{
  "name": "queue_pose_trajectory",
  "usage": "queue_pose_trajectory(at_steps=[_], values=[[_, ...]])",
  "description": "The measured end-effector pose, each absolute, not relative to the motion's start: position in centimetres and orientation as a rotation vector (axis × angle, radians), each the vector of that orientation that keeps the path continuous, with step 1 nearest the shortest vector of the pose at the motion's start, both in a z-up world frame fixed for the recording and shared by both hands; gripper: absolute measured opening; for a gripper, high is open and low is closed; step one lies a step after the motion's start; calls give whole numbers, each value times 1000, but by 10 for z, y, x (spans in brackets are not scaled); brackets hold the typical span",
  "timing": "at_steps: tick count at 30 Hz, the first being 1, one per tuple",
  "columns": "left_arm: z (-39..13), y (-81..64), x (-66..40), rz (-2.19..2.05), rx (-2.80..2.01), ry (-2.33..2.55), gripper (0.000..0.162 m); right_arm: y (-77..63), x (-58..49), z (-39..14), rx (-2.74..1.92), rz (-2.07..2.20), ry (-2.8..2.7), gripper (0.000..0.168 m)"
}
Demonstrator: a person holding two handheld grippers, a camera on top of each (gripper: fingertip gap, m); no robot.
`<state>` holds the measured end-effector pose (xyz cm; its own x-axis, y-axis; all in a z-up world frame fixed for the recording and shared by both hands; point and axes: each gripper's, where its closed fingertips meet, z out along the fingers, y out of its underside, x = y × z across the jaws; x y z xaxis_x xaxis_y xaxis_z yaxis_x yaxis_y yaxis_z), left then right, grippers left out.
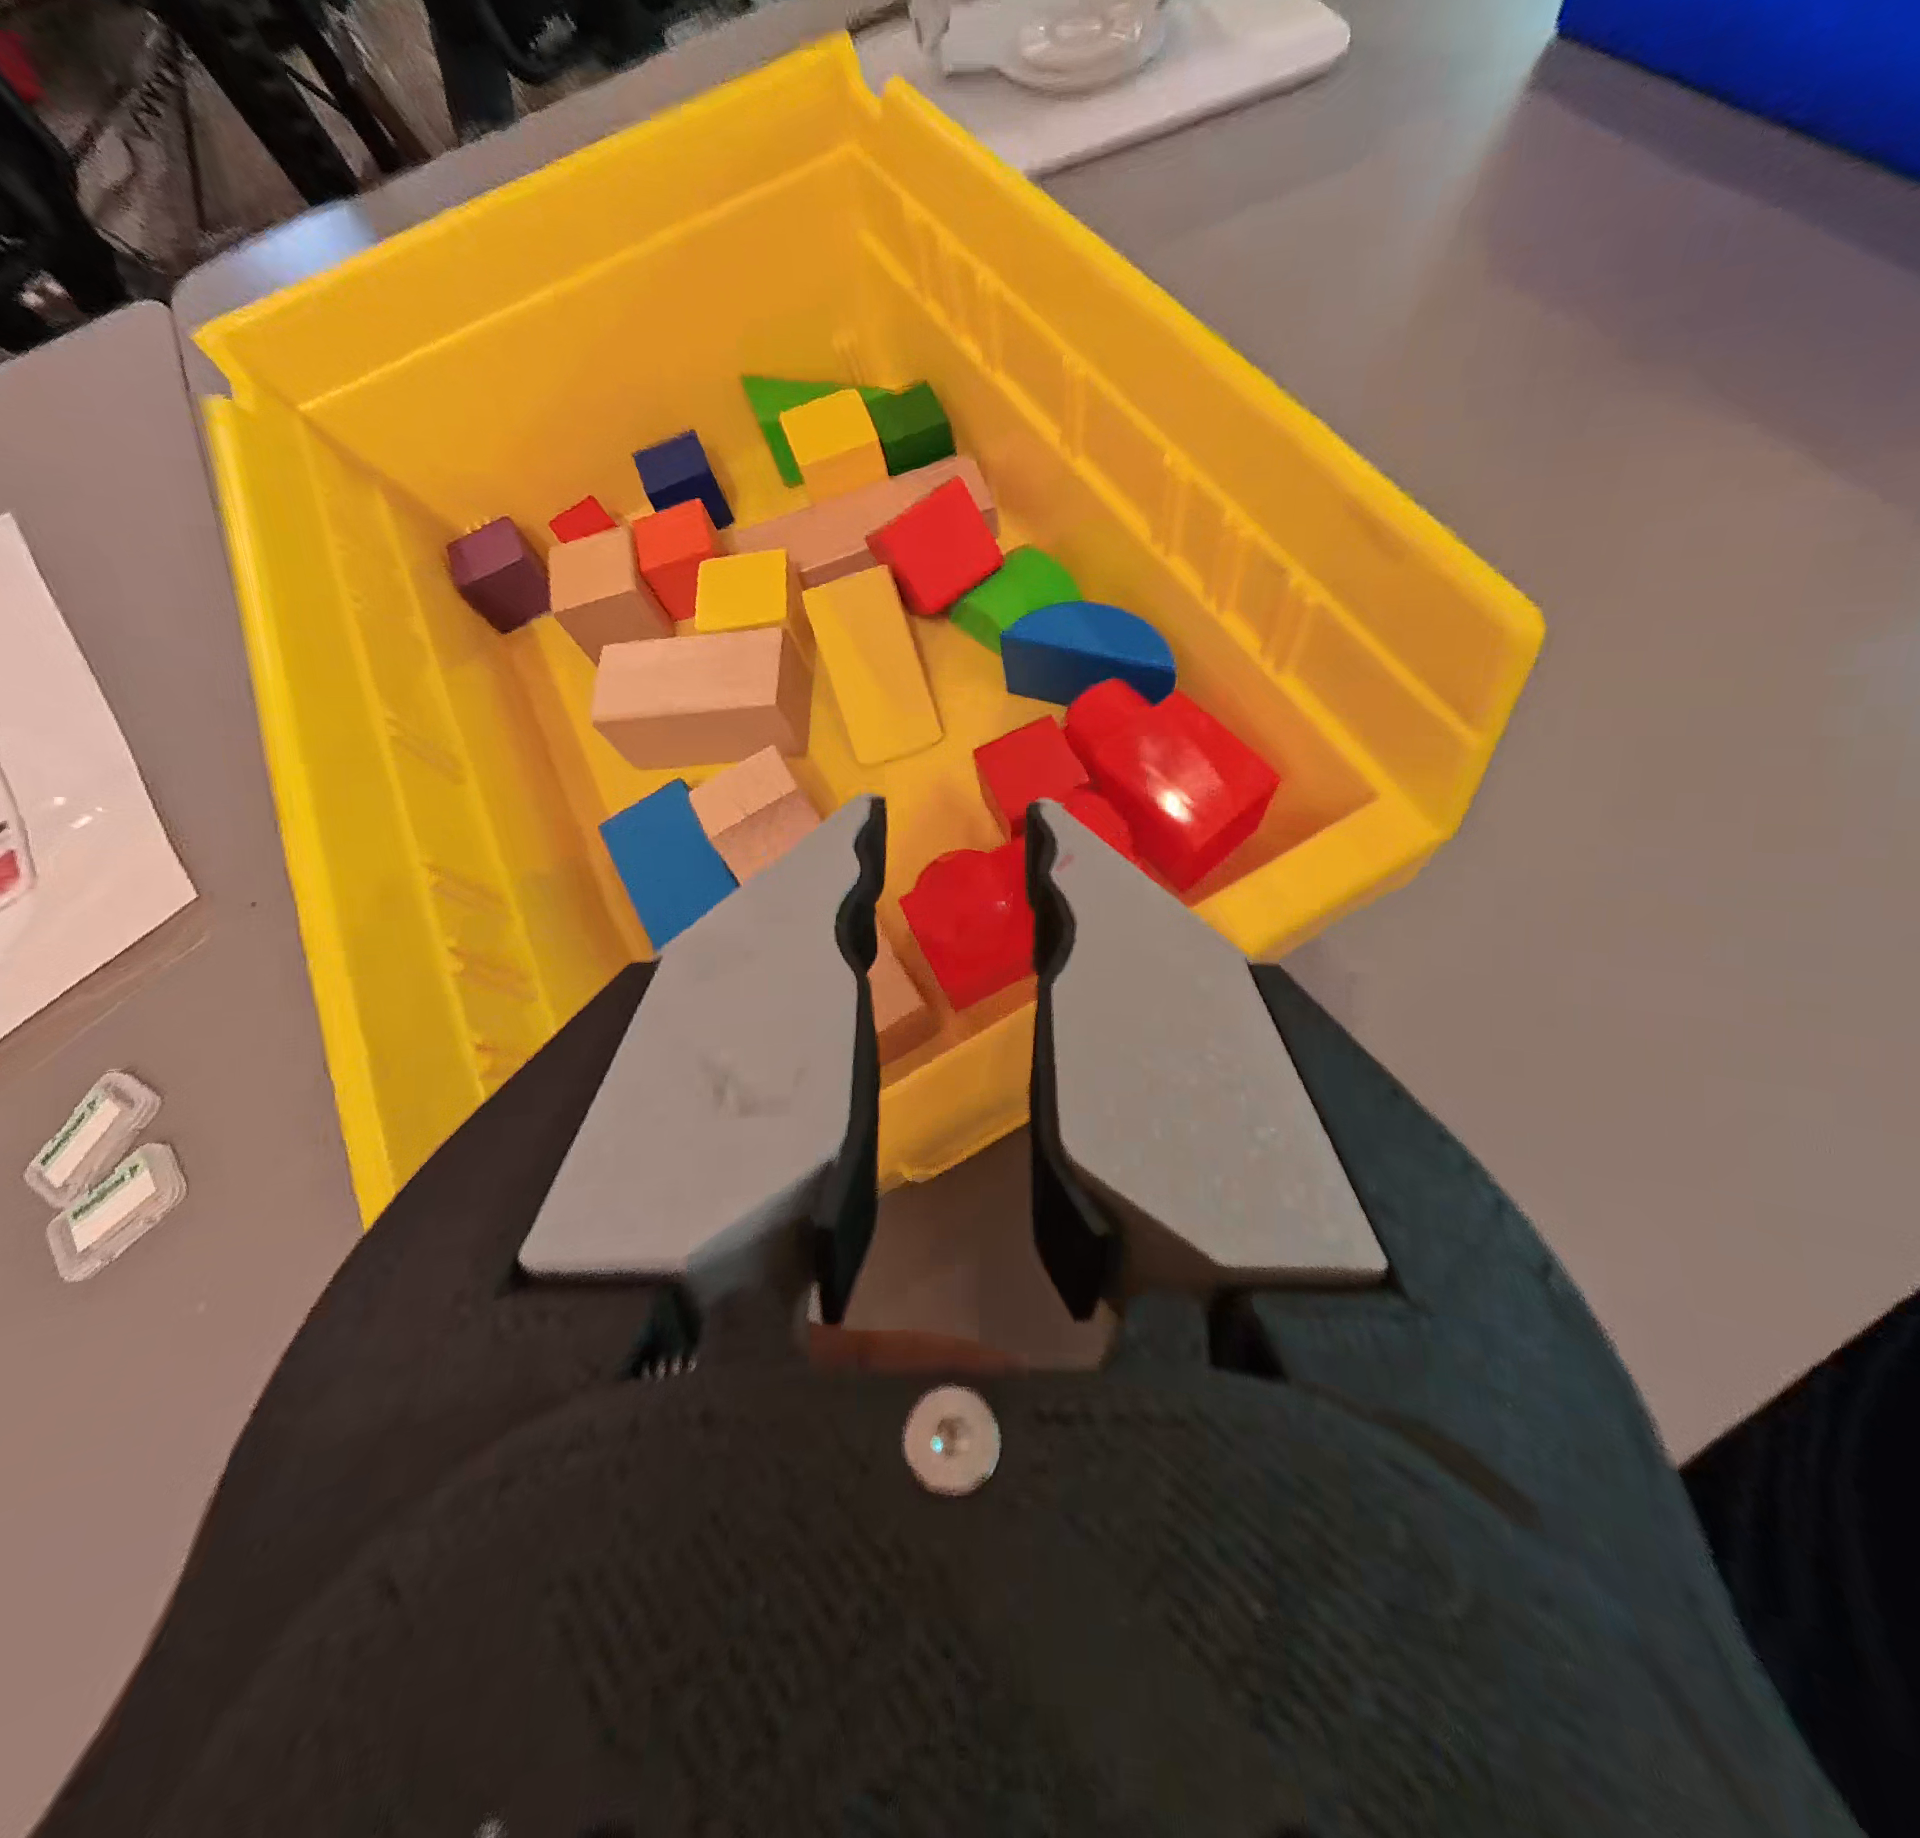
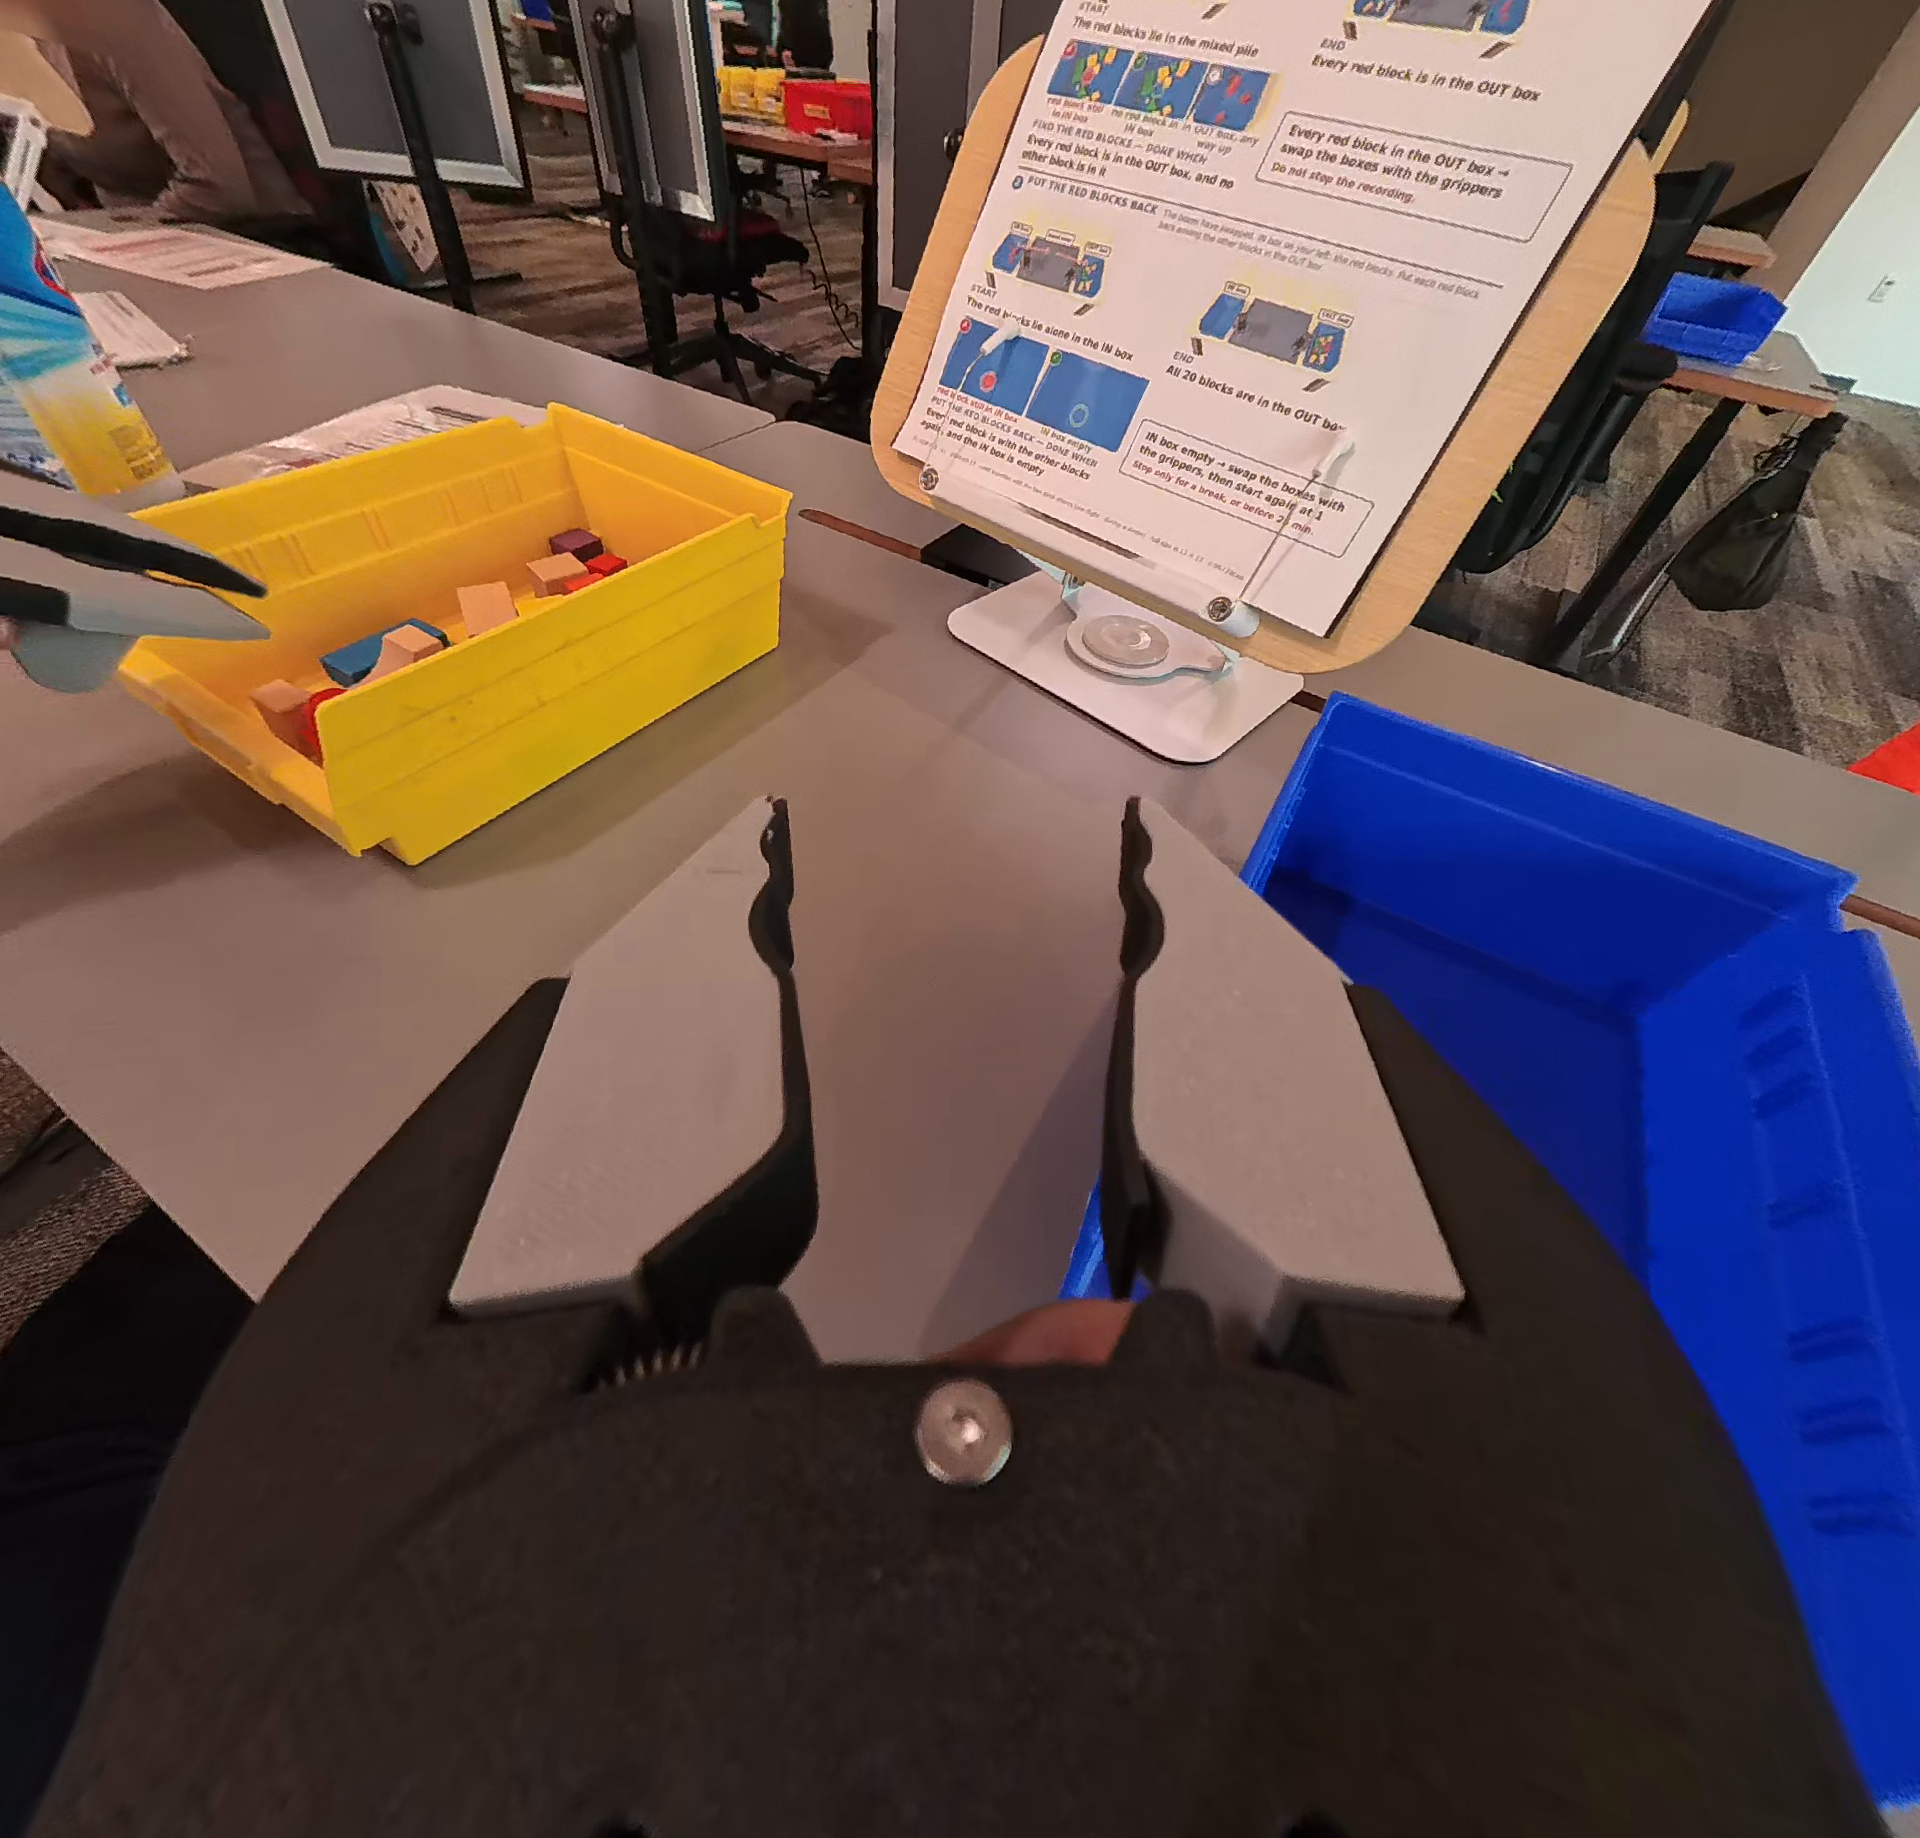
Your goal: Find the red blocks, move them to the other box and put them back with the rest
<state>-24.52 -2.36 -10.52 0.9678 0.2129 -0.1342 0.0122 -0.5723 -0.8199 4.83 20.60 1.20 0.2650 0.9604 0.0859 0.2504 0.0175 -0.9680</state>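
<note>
Spread jaws mark the left gripper (image 1: pixel 954 822) in the left wrist view, with nothing between them. It hangs over the near end of the yellow plastic bin (image 1: pixel 1351 583), which holds painted wooden blocks in many colours. Just beyond the tips lies a red arch-shaped block (image 1: pixel 966 915), and beside it a cluster of red blocks (image 1: pixel 1164 780); a further red cube (image 1: pixel 935 541) sits mid-pile. Two small clear labelled cases (image 1: pixel 104 1170) lie on the grey table (image 1: pixel 1558 386); I leave their writing unquoted.

Seen from the right wrist view, the right gripper (image 2: pixel 954 814) also stands wide apart and empty, over bare table beside the blue plastic bin (image 2: pixel 1558 957), whose visible part holds no blocks. A printed instruction sheet (image 2: pixel 1299 230) stands on a wooden-backed stand.

Risk, as I judge it: the red pieces touch each other, so closing on one could drag or tip a neighbour, and the arch's rounded top could slip from the pads.
</note>
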Motion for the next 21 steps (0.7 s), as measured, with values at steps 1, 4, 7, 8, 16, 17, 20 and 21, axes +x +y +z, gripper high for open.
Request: queue_pose_trajectory(at_steps=[1, 4, 7, 8, 16, 17, 20, 21], values=[[-112, -24, -247, 261, -2220, -144, 25, 207, 48, 12, -1467, 835, -1195, 61], [-124, -24, -256, 296, -2360, -91, 31, 207, 49, 14, -1464, 835, -1189, 61], [-129, -22, -255, 276, -2460, 4, 30, 207, 49, 15, -1461, 834, -1186, 61], [-132, -22, -255, 267, -2496, 33, 30, 207, 49, 14, -1461, 832, -1188, 61], [-149, -16, -262, 258, -2680, 175, 23, 204, 48, 12, -1459, 812, -1207, 61], [-149, -16, -263, 257, -2690, 173, 25, 205, 48, 12, -1461, 814, -1205, 61], [-147, -19, -264, 242, -2707, 165, 32, 207, 49, 13, -1463, 818, -1199, 61], [-146, -19, -261, 217, -2701, 175, 32, 207, 50, 13, -1462, 818, -1198, 60]])
